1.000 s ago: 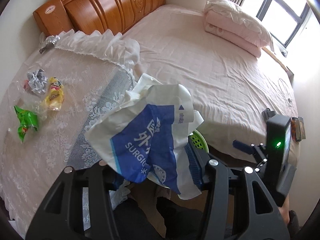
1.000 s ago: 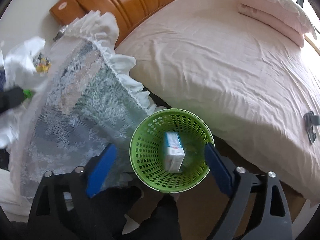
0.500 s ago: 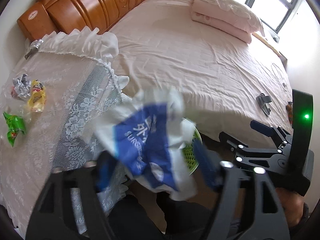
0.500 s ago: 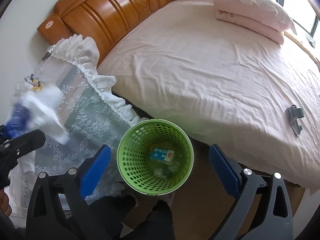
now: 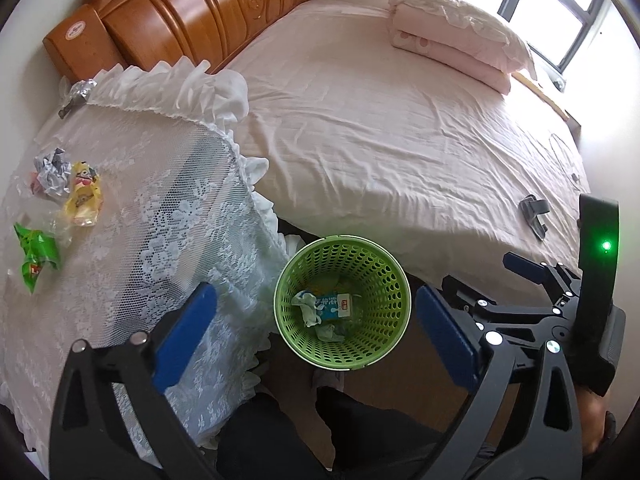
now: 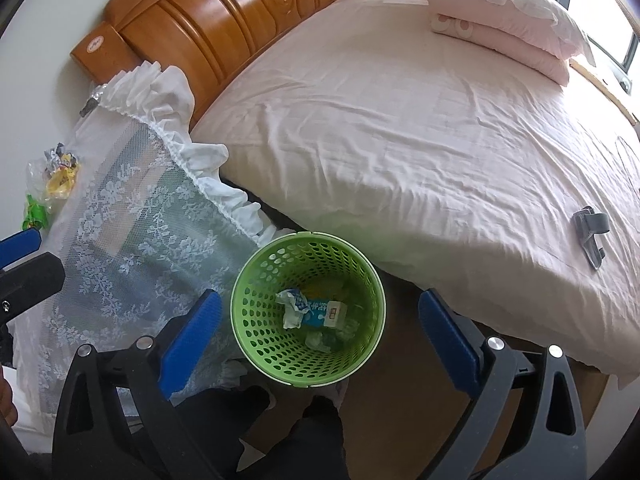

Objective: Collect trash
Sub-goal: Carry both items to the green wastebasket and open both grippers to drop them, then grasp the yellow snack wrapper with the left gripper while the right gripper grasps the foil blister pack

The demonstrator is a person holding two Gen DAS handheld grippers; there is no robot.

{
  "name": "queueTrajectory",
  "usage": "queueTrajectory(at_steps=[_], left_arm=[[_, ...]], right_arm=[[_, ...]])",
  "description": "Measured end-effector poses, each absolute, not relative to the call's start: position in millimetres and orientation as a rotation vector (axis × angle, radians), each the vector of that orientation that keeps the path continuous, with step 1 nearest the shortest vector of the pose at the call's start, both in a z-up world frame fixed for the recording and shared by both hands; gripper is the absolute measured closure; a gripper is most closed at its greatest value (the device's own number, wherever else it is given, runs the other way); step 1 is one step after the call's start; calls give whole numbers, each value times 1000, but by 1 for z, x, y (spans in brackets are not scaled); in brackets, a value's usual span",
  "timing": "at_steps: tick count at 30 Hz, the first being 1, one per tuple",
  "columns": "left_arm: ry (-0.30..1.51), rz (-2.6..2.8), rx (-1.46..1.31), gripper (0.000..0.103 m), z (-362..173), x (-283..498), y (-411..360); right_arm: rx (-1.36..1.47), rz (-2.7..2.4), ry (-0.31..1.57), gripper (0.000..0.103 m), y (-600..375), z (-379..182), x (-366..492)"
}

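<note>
**Now: green bin holds trash, both grippers empty**

Green perforated bin [image 5: 342, 303] on floor btw bed [image 5: 400, 140] & lace-covered table [image 5: 152, 208]. Inside: small blue/white carton [image 5: 335, 306] lying flat, crumpled white-blue wrapper [image 5: 307, 307] touching it, more clear scraps at bottom. L gripper [image 5: 316, 320] jaws just been opening, now spread wide, nothing btw them. R gripper [image 6: 320, 336] also spread, empty. Still on table: green wrapper [image 5: 36, 254], yellow packet [image 5: 84, 200], crumpled foil [image 5: 52, 170].

Both wrist cameras look steeply down from close above the bin [image 5: 342, 304] [image 6: 308, 312], sharing it, the bed [image 5: 400, 140] [image 6: 420, 140] and the lace cloth [image 5: 140, 200] [image 6: 132, 220].
</note>
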State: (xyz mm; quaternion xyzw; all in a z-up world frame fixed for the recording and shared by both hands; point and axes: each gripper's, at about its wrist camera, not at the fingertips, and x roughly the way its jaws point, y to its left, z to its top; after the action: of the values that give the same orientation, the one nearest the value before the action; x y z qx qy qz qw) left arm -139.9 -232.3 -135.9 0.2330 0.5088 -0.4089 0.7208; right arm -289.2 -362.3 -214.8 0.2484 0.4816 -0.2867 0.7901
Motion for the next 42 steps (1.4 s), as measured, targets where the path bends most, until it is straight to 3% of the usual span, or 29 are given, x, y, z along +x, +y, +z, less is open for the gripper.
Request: queueTrajectory(at_steps=[14, 22, 31, 37, 42], left_arm=[[1122, -842, 456, 8, -128, -119, -224], [1046, -731, 338, 8, -84, -68, -191], [953, -551, 225, 8, -41, 40, -123], [953, -475, 198, 8, -45, 120, -78], [988, -464, 182, 8, -64, 170, -47]], right_arm=[[510, -578, 1031, 5, -361, -206, -269], [434, -485, 1005, 5, -363, -178, -209], [294, -272, 921, 3, -319, -133, -57], [180, -156, 891, 2, -280, -117, 83], [100, -62, 926, 2, -263, -137, 186]])
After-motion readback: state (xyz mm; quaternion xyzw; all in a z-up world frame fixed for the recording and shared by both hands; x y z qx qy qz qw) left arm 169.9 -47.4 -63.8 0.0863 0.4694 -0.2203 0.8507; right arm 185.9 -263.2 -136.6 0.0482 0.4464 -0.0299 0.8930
